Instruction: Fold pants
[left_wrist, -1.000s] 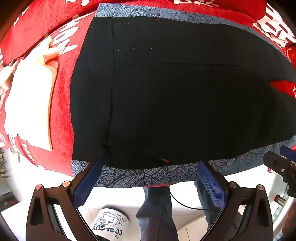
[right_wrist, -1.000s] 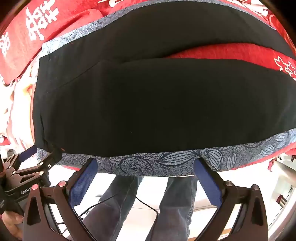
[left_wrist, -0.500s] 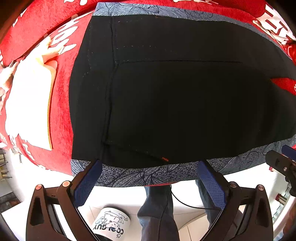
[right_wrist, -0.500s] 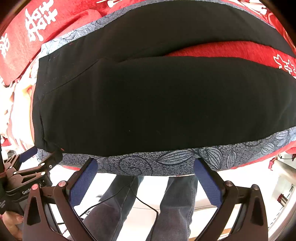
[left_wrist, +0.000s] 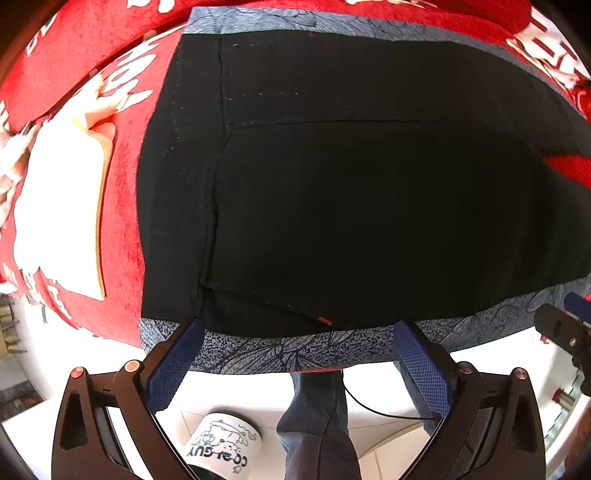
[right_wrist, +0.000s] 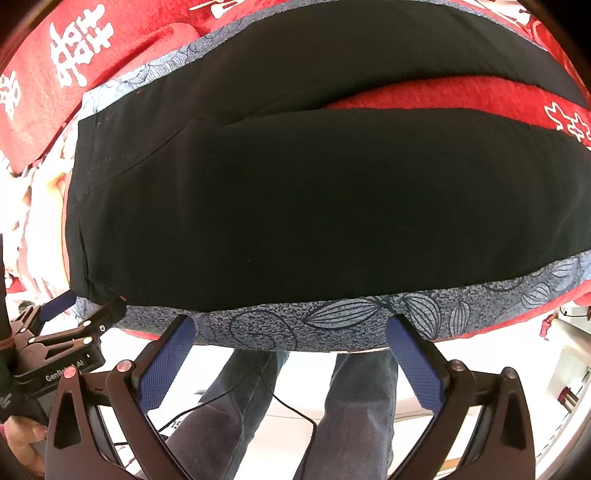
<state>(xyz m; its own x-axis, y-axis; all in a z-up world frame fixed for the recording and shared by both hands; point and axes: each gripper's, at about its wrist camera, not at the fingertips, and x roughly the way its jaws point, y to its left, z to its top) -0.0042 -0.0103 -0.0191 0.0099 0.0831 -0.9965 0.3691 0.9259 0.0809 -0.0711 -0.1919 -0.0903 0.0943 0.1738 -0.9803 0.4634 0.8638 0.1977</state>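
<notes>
Black pants (left_wrist: 351, 206) (right_wrist: 314, 206) lie flat on a red cloth, with a blue-grey leaf-patterned band along their near side. The waist end with seams is at the left; the two legs split toward the right. My left gripper (left_wrist: 297, 345) hangs open at the near edge of the waist end, nothing between its blue pads. My right gripper (right_wrist: 291, 339) is open too, at the near edge of the near leg. Each gripper shows at the edge of the other's view.
The red cloth with white characters (right_wrist: 81, 48) covers the surface. A pale folded cloth (left_wrist: 62, 206) lies left of the pants. Below the edge are a person's jeans-clad legs (right_wrist: 351, 413), a cable and a printed white cup (left_wrist: 221, 448) on the floor.
Both grippers have crept slightly toward the pants' near edge; the pants lie as before.
</notes>
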